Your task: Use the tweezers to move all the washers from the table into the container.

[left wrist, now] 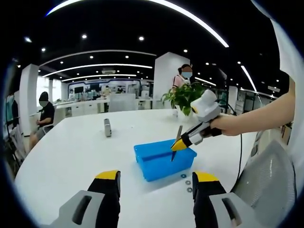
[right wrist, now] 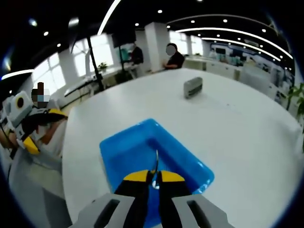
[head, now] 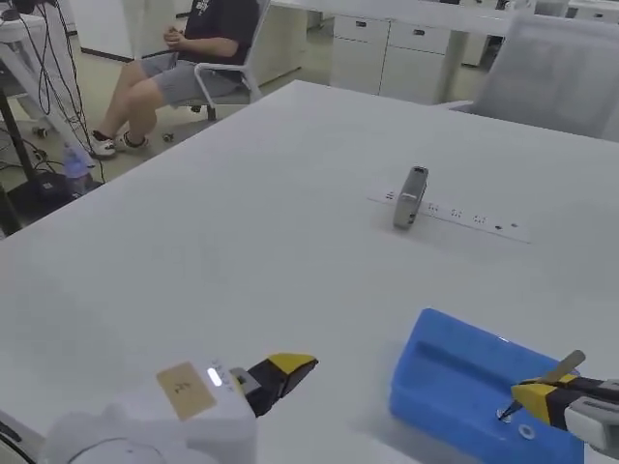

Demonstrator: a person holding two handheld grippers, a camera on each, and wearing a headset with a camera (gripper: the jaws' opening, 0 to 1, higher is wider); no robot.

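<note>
A blue container [head: 455, 372] sits on the white table near its front right. My right gripper [head: 527, 394] hovers over it, shut on thin metal tweezers [head: 559, 370] whose tips point down into the container. In the right gripper view the tweezers [right wrist: 156, 164] stick out from the shut gripper [right wrist: 154, 178] above the container [right wrist: 142, 147]. A small washer [head: 525, 431] lies by the tweezers' tips. Three washers [left wrist: 188, 183] rest on the table beside the container [left wrist: 161, 161]. My left gripper [head: 285, 372] stays left of the container, open [left wrist: 156, 176] and holding nothing.
A grey device [head: 410, 196] stands on a socket strip [head: 464, 217] set into the table further back. A person sits on a chair [head: 218, 77] beyond the far left edge. White cabinets [head: 406, 53] and a grey chair [head: 561, 77] stand behind.
</note>
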